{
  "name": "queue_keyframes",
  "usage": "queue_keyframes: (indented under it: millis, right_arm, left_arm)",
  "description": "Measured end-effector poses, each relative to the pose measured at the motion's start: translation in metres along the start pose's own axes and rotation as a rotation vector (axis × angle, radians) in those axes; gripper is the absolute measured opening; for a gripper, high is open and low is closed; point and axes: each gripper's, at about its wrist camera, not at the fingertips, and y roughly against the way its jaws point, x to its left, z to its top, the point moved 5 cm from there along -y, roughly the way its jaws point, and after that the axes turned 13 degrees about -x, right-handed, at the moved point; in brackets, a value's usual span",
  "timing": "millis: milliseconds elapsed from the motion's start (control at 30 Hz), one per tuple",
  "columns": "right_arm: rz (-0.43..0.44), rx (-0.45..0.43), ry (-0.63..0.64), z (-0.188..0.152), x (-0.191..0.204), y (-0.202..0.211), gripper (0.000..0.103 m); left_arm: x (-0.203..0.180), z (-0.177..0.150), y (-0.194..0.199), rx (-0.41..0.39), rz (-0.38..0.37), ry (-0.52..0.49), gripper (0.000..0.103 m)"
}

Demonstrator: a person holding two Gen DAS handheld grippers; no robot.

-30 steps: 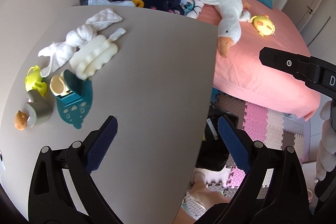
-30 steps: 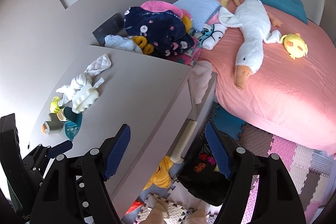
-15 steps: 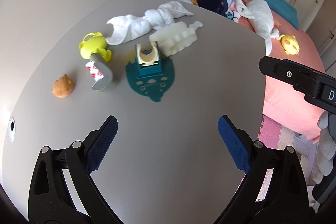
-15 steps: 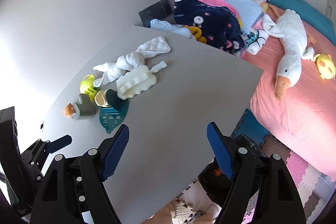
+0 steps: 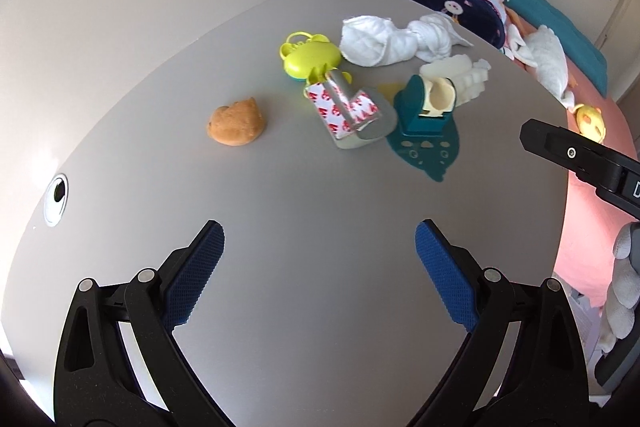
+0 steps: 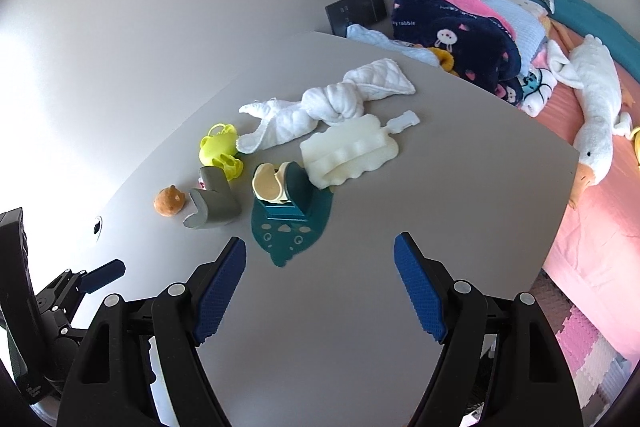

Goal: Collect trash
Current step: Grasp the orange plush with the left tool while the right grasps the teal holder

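On the grey table (image 5: pixel 320 211) (image 6: pixel 460 187) lies a cluster: an orange-brown lump (image 5: pixel 236 123) (image 6: pixel 170 202), a grey corner guard with red-and-white backing (image 5: pixel 352 111) (image 6: pixel 212 205), a lime frog case (image 5: pixel 310 55) (image 6: pixel 220 149), a teal stand with a cream holder (image 5: pixel 424 115) (image 6: pixel 286 203), a cream ridged foam piece (image 5: pixel 460 77) (image 6: pixel 348 155) and a knotted white cloth (image 5: pixel 396 41) (image 6: pixel 328 107). My left gripper (image 5: pixel 320 247) hovers open, nearer than the cluster, with nothing between its fingers. My right gripper (image 6: pixel 320 259) is open and empty too, just short of the teal stand.
A pink bed (image 6: pixel 600 227) with a white goose plush (image 6: pixel 596 107) and piled blankets (image 6: pixel 456 35) lies to the right of the table. A cable hole (image 5: pixel 56 195) sits near the table's left edge. Foam floor mats (image 6: pixel 580 339) show lower right.
Both views have swung left from the bed and floor onto the tabletop. The cluster of objects now sits centred and closer ahead of both grippers. Jaws stay apart.
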Motion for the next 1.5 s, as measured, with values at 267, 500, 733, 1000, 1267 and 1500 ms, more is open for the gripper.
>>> queue_keyframes:
  millis: [267, 500, 733, 1000, 1267, 1500]
  right_arm:
    - [0.017, 0.002, -0.001, 0.004, 0.02, -0.023, 0.07]
    - [0.041, 0.024, 0.002, 0.003, 0.031, -0.05, 0.055]
    - [0.022, 0.044, 0.021, -0.003, 0.036, -0.075, 0.047]
    - [0.043, 0.008, 0.034, 0.001, 0.043, -0.094, 0.04]
    - [0.035, -0.031, 0.026, 0.01, 0.048, -0.106, 0.04]
    - [0.013, -0.024, 0.014, 0.013, 0.048, -0.118, 0.041]
  left_arm:
    - [0.033, 0.007, -0.012, -0.024, 0.058, 0.007, 0.093]
    - [0.054, 0.016, -0.03, -0.037, 0.055, 0.04, 0.093]
    - [0.068, 0.026, -0.052, -0.036, 0.044, 0.079, 0.092]
    - [0.072, 0.035, -0.076, -0.029, 0.027, 0.078, 0.085]
    - [0.07, 0.041, -0.087, -0.037, 0.034, 0.061, 0.068]
    - [0.071, 0.043, -0.087, -0.06, 0.061, 0.026, 0.046]
